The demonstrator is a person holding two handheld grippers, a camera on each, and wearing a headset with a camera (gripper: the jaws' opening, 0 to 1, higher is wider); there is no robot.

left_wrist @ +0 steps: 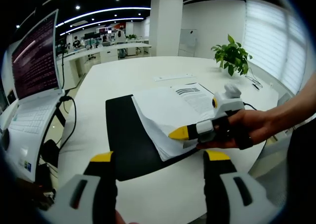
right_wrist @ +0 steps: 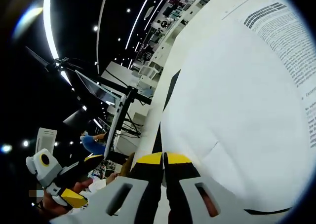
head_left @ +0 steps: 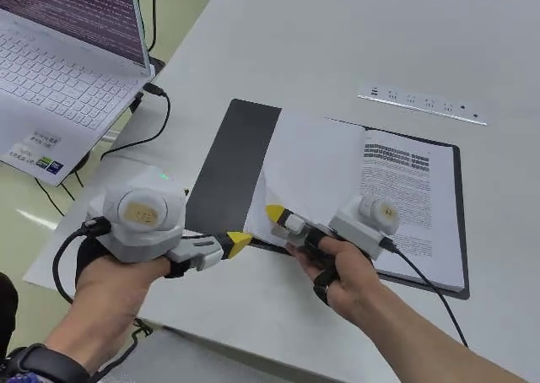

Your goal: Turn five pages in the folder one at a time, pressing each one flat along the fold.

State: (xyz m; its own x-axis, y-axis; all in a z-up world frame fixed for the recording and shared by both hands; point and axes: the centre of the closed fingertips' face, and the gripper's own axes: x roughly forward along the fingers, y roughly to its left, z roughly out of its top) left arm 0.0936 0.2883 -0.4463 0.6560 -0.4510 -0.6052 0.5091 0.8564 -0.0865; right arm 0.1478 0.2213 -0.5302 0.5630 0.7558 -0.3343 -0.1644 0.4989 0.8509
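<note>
The folder lies open on the white table, its black inner cover [head_left: 228, 159] bare on the left and a printed page [head_left: 413, 197] flat on the right. Between them a white page [head_left: 312, 168] stands lifted and curved over toward the left. My right gripper [head_left: 276, 213] is shut on that page's near edge; in the right gripper view its yellow-tipped jaws [right_wrist: 164, 158] are pressed together at the sheet [right_wrist: 232, 110]. My left gripper [head_left: 234, 244] hovers open just off the folder's near left corner, jaws wide apart [left_wrist: 159, 156] and holding nothing.
A laptop [head_left: 59, 62] with cables sits at the table's left edge. A white power strip [head_left: 422, 105] lies beyond the folder. A potted plant [left_wrist: 232, 56] stands at the far side. The table's near edge runs just under both hands.
</note>
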